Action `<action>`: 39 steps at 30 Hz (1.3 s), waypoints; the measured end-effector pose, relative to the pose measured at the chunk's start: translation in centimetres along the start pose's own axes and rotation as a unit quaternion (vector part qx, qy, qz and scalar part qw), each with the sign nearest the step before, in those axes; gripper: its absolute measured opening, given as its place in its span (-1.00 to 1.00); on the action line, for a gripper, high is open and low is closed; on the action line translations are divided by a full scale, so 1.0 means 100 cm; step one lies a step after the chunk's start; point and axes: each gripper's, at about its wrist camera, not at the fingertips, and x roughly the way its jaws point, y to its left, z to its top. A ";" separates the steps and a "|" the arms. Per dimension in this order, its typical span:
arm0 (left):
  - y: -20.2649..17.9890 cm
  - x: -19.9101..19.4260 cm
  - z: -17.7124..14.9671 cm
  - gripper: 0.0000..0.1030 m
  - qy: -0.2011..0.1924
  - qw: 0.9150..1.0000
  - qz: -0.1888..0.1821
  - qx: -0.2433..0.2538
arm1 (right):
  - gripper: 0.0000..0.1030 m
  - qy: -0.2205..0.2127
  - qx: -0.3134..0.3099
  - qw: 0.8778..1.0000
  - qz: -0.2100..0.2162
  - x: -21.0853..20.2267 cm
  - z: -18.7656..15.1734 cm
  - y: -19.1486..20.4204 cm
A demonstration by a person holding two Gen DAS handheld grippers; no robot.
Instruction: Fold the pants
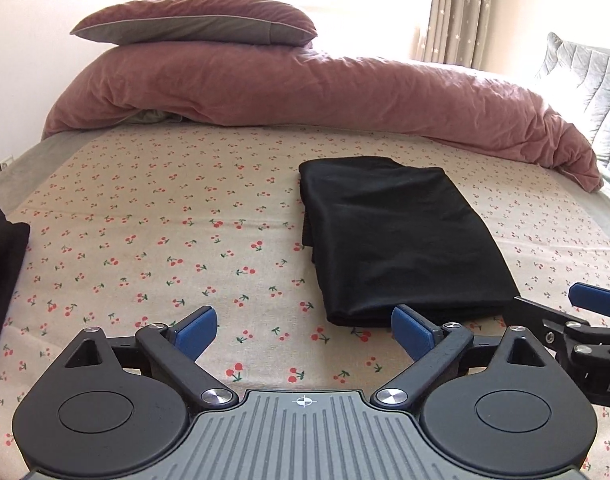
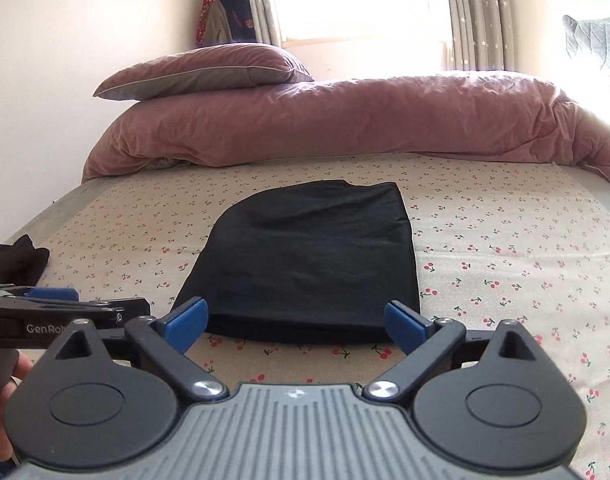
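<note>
Pants (image 2: 305, 264): folded, long axis near-to-far, just beyond right gripper (image 2: 295, 326).
Left gripper (image 1: 303, 334): offset left.
Jaws: both wide, empty.

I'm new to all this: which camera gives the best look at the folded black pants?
The right wrist view: the pants lie centred straight ahead, with all their edges visible. In the left wrist view the pants sit off to the right, skewed, with the stacked layers showing along their left edge.
</note>
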 end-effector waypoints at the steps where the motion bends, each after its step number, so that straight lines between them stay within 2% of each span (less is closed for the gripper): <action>1: -0.002 -0.001 -0.001 0.92 -0.003 1.000 0.002 0.001 | 0.86 0.001 -0.003 1.000 -0.003 0.001 0.000 0.000; 5: -0.012 0.000 -0.004 0.95 -0.013 1.000 0.014 0.019 | 0.96 0.001 -0.009 1.000 -0.024 0.002 0.000 -0.001; 16: -0.003 0.018 -0.005 0.95 -0.001 0.999 0.030 0.018 | 0.96 0.020 -0.008 0.998 -0.060 0.011 -0.007 0.004; 29: -0.002 0.021 -0.005 0.96 0.005 0.999 0.026 0.029 | 0.96 0.025 -0.001 0.996 -0.086 0.010 -0.010 0.003; 39: 0.000 0.024 -0.005 0.97 0.010 0.999 0.023 0.026 | 0.96 0.030 0.000 0.996 -0.086 0.010 -0.010 0.002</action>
